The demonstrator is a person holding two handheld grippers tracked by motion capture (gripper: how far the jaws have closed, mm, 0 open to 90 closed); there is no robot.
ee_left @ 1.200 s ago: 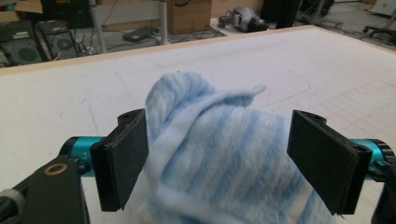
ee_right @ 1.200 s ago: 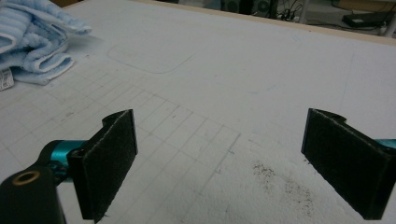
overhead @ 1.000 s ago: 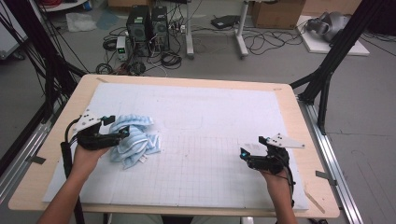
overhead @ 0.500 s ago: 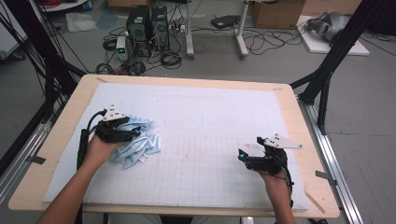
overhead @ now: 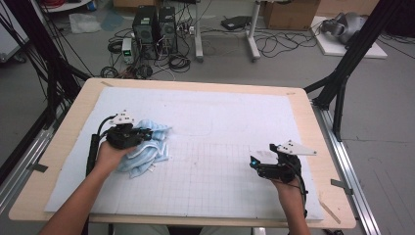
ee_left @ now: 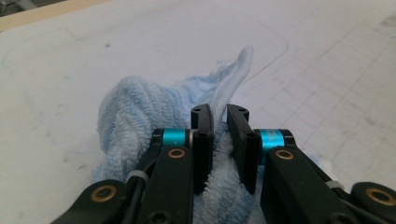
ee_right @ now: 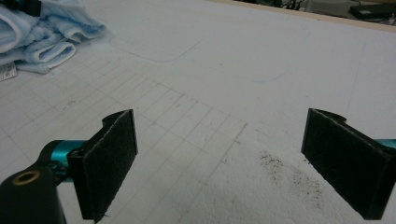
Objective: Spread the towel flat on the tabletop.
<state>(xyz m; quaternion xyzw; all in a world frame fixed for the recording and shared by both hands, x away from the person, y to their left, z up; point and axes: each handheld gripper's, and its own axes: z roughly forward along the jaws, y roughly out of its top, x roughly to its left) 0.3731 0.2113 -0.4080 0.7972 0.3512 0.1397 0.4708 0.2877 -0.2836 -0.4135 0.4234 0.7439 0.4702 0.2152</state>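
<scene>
Item one, the table (overhead: 58,147): we record a pale wooden top under both claws, almost wholly covered by a white mat (overhead: 220,122) ruled with a faint grid. The mat lies directly beneath each claw and runs on well past both of them.

Item two, the towel (overhead: 151,147): we list one light blue terry cloth, bunched in a loose heap on the mat. It sits under and just ahead of the left claw, and well apart from the right claw, which sees it far off at the upper left of its own view (ee_right: 42,32). A thin peak of cloth rises beyond the left jaw tips in the left gripper view (ee_left: 140,107).

Item three, the left claw (overhead: 147,133): we note its jaws have just been closing, and they now stand nearly together with a fold of the towel pinched between them (ee_left: 219,123). It is grasping the towel.

Item four, the right claw (overhead: 253,162): we find it released, jaws set wide apart (ee_right: 219,158), bare mat between them, resting low over the mat.
</scene>
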